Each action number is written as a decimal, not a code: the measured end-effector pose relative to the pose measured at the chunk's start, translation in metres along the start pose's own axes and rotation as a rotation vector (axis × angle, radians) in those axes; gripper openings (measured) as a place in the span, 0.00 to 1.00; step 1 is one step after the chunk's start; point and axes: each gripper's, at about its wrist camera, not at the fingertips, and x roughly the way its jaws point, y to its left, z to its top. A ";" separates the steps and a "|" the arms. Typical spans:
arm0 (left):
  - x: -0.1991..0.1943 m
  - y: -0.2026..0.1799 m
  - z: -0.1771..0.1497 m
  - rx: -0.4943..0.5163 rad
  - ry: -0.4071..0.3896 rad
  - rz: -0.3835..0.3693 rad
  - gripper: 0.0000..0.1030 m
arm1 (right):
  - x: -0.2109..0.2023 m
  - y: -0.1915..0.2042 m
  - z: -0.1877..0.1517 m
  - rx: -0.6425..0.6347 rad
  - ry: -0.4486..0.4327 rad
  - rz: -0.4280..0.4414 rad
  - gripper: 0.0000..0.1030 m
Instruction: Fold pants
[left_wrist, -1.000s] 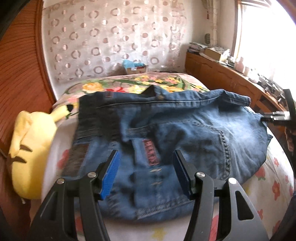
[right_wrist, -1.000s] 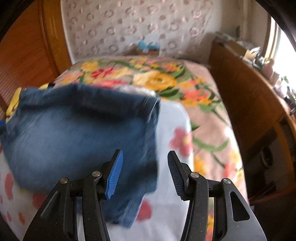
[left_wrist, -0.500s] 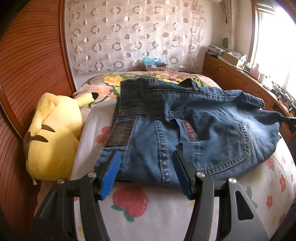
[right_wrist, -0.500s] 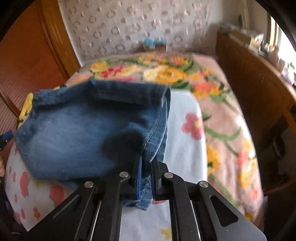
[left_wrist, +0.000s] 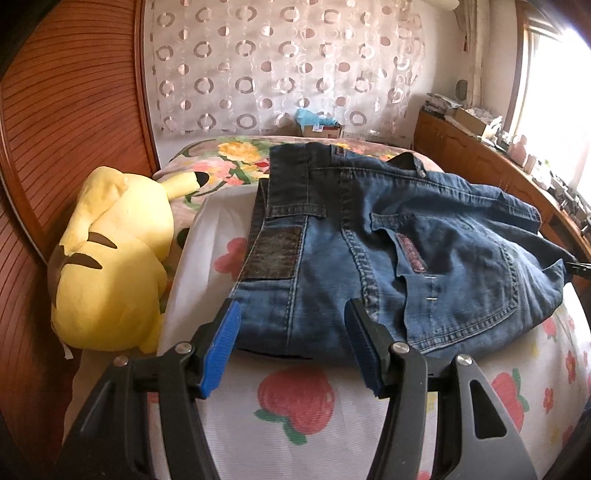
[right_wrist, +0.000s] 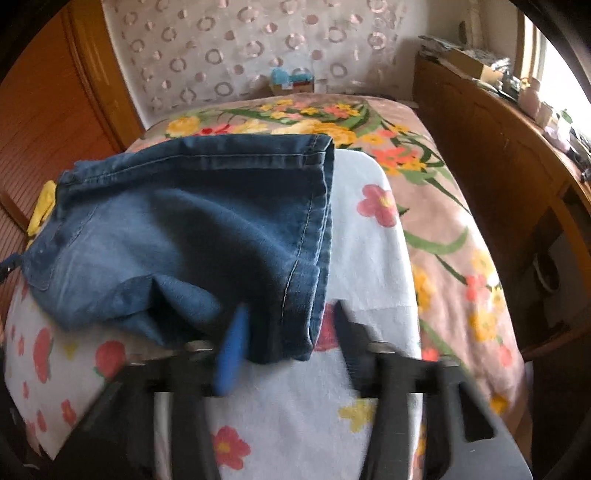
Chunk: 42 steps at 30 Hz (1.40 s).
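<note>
Both grippers wide open, holding nothing: jeans (left_wrist: 388, 258) lie just ahead of your L gripper (left_wrist: 291, 347), long axis running left-right, hem end (right_wrist: 314, 258) at R gripper (right_wrist: 284, 350).

Folded blue denim pants (left_wrist: 388, 251) lie flat on the bed, back pocket up, hems stacked.

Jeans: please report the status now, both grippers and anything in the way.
Left gripper open, at jeans edge. Right gripper open, blurred, at the hem. Jeans folded on bed. Yellow plush toy beside, not touching.
</note>
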 end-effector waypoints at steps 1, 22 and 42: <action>0.002 0.001 0.000 -0.002 0.003 0.008 0.56 | 0.002 0.000 0.000 0.000 0.004 -0.002 0.51; 0.035 0.014 -0.004 -0.012 0.090 0.061 0.57 | 0.021 0.014 -0.014 -0.066 -0.013 0.028 0.23; -0.041 -0.009 0.015 0.056 -0.128 0.075 0.09 | -0.047 0.015 0.013 -0.118 -0.220 0.061 0.10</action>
